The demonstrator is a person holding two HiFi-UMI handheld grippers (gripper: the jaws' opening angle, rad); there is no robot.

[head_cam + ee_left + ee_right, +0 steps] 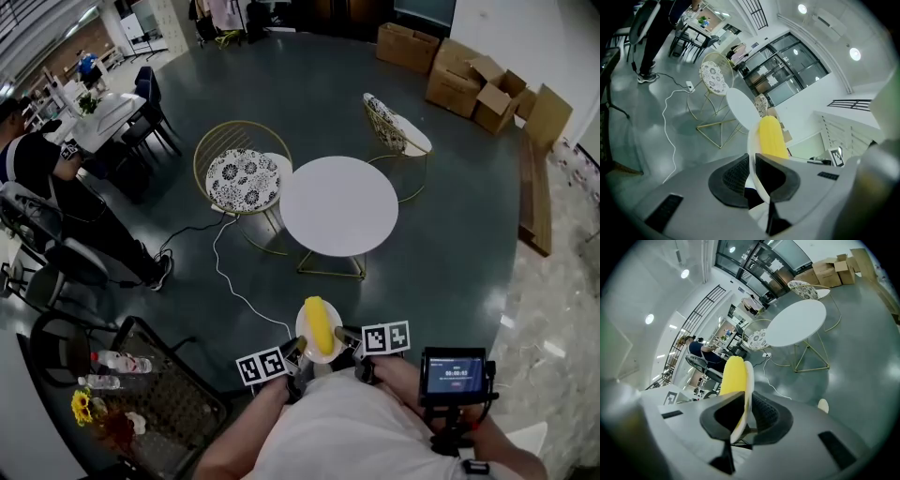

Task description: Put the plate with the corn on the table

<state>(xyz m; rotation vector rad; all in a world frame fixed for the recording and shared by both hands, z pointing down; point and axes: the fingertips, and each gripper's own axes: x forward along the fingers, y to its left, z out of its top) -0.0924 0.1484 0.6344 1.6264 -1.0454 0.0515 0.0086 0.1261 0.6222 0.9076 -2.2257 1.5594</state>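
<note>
We hold the plate [303, 327] close in front of our body, above the floor and well apart from the round white tabletop [339, 206] where it has to land. The left gripper [292, 354] is clamped on the plate's left rim and the right gripper [349, 343] on the opposite rim (each gripper's own view shows the thin white edge pinched between the dark pads). Gripping both sides makes sense to us. The plate is shallow and the corn [320, 324] lies loose on it, so a single pinch could let the plate tip and the cob roll off. Held this way the plate looks about level, with the cob pointing toward the tabletop. A patterned chair [242, 178] stands at the tabletop's left and another chair [398, 127] behind it, so the near edge is open to us. We judge this to be the carrying step. The next move calls for going forward, minding the white cable [230, 281] on the floor, and lowering both grippers together so the plate meets the tabletop flat.
</note>
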